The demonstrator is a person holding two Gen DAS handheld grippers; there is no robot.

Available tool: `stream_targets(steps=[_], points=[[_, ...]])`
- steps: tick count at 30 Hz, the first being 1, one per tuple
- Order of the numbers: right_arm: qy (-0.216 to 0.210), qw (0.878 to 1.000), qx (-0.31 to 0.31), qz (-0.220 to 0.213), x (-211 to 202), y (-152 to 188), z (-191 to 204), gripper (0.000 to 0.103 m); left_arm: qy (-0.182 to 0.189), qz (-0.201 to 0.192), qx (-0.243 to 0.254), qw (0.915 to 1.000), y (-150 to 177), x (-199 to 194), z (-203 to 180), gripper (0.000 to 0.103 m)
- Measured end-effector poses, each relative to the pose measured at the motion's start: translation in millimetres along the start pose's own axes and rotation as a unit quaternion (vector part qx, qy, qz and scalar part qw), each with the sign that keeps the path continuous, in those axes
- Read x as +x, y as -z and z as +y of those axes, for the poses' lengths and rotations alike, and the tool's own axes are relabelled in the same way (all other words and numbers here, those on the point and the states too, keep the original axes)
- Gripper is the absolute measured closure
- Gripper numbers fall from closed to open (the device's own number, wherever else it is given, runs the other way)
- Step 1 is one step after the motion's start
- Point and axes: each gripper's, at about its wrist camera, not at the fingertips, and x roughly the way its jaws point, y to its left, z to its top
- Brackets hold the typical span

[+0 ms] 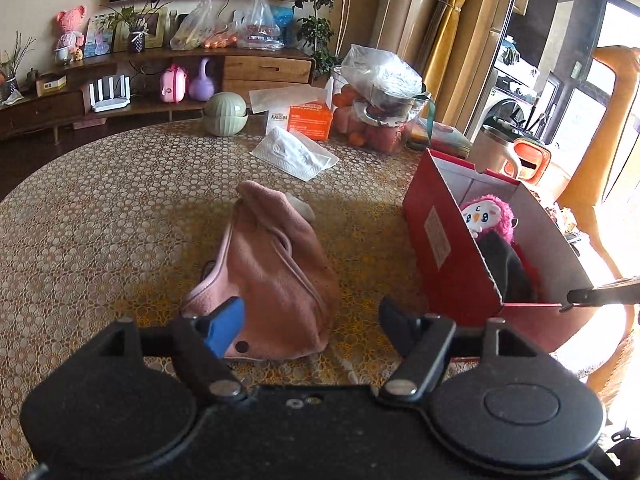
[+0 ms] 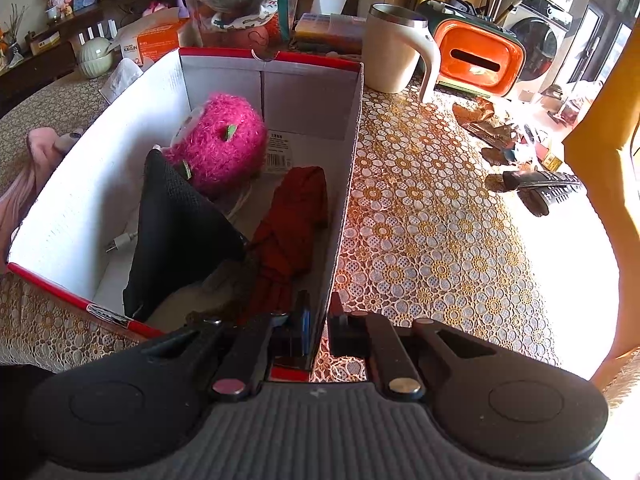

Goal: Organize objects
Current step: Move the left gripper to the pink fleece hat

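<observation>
A pink fleece cloth lies bunched on the table in the left wrist view, just ahead of my left gripper, which is open with its blue-padded left finger over the cloth's near edge. A red cardboard box stands to its right. In the right wrist view the box holds a pink plush toy, a black cloth and a red cloth. My right gripper is shut on the box's near right wall.
On the lace-covered table sit tissues, an orange tissue box, a green bowl and bagged fruit. A mug, an orange case and remotes lie right of the box.
</observation>
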Motion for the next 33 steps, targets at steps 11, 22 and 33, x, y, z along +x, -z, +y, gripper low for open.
stream_targets(steps=[11, 22, 33], points=[[0.001, 1.000, 0.009, -0.002, 0, 1, 0, 0.094, -0.031, -0.023, -0.019, 0.9991, 12, 19, 26, 0.002], [0.001, 1.000, 0.012, -0.002, -1, 1, 0, 0.094, -0.077, 0.006, -0.056, 0.9955, 17, 66, 52, 0.003], [-0.002, 1.000, 0.016, -0.001, -1, 2, -1, 0.094, -0.118, 0.026, -0.027, 0.9923, 24, 94, 55, 0.022]])
